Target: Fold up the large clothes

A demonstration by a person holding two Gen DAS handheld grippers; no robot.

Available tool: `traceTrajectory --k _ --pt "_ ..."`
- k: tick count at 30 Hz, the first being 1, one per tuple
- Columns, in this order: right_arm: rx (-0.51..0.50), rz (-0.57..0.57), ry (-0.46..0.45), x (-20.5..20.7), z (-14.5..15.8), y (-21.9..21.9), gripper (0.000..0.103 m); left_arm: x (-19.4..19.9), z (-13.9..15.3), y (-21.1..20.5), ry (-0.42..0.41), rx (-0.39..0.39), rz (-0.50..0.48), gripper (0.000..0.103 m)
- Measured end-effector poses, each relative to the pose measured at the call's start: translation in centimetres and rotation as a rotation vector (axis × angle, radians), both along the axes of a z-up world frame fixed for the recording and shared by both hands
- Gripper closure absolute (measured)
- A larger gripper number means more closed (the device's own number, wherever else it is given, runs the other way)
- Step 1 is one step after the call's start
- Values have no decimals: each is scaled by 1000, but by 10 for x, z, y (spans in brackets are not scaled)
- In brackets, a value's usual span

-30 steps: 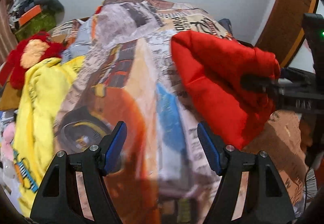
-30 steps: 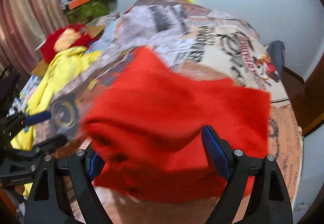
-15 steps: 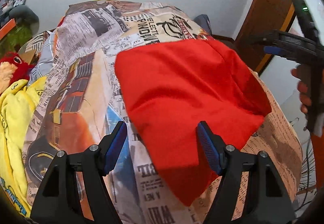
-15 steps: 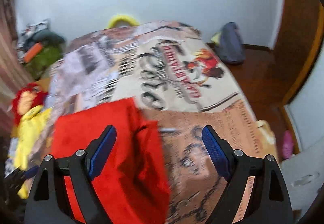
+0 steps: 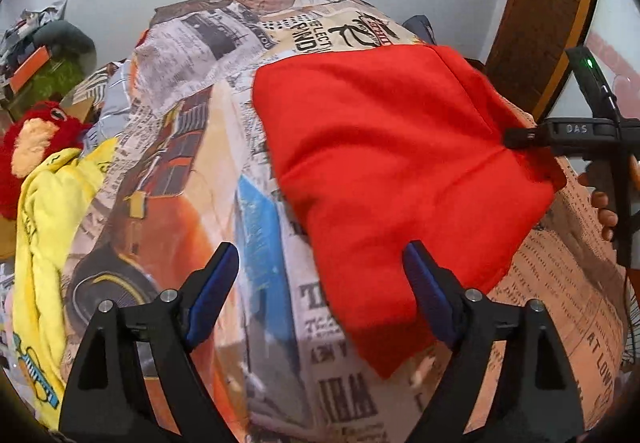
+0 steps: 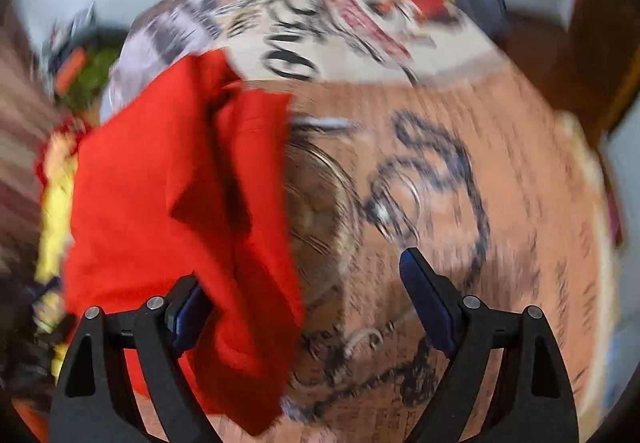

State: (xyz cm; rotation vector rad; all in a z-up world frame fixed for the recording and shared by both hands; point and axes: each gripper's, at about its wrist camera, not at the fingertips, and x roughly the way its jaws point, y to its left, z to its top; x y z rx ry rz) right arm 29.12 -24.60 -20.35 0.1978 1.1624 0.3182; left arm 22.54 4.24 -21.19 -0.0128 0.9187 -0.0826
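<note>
From your left wrist camera, your left gripper (image 5: 318, 283) hangs over the bed (image 5: 280, 363) with its jaws opening wide and nothing pinched between them. The red garment (image 5: 392, 171) lies spread on the printed bedspread, ahead and to the right. Its near lower edge passes between the 2 blue pads (image 5: 426, 291), but neither pad presses on it. At the right edge of this view you can see your right gripper (image 5: 560, 133) with its dark tip at the far right side of the red cloth, and your fingers (image 5: 602, 209) wrapped round its handle. Whether that tip touches the cloth, you cannot tell from here. A yellow garment (image 5: 44, 227) lies along the left side of the bed, with a red plush toy (image 5: 28, 139) just beyond it. A wooden door frame (image 5: 536, 23) stands at the upper right.

From your right wrist camera the view is blurred by motion. Your right gripper (image 6: 304, 295) has its jaws spread wide. The red garment (image 6: 172, 211) sits to the left, and its folded right edge drapes over the left pad (image 6: 190, 317), while the right pad stands well clear over bare bedspread (image 6: 460, 171). The cloth is not clamped. A strip of the yellow garment (image 6: 56, 203) shows at the far left.
</note>
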Motion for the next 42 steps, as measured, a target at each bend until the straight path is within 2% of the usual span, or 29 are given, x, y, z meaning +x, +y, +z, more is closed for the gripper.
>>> traceTrajectory --k 2,7,12,15,19,23,27,31,38,39,42 --pt "-46 -49 -20 -7 6 -15 18 -3 4 4 2 1 14 18" --pt "-141 -11 -122 -35 38 -20 16 -6 16 11 -11 19 50 19" --pt "-101 31 -178 -47 59 -18 16 3 26 21 -33 -5 95 19" --pt "-50 44 -182 -41 62 -12 15 17 26 28 -9 -91 105 19" --pt "21 94 -111 -21 46 3 13 39 14 31 57 -228 87 19" --pt "37 159 2 -1 12 22 13 58 -6 28 125 -344 57 19" --pt "102 202 103 17 -19 32 13 78 -29 21 188 -371 62 19" --pt "174 225 161 38 -36 38 13 96 -43 18 226 -455 50 19" --pt "285 217 174 54 -46 45 13 116 -52 22 254 -526 36 19" --pt "291 217 170 53 -46 47 16 118 -55 24 261 -544 36 19" --pt "334 236 193 48 -46 54 40 124 -61 32 274 -619 45 20"
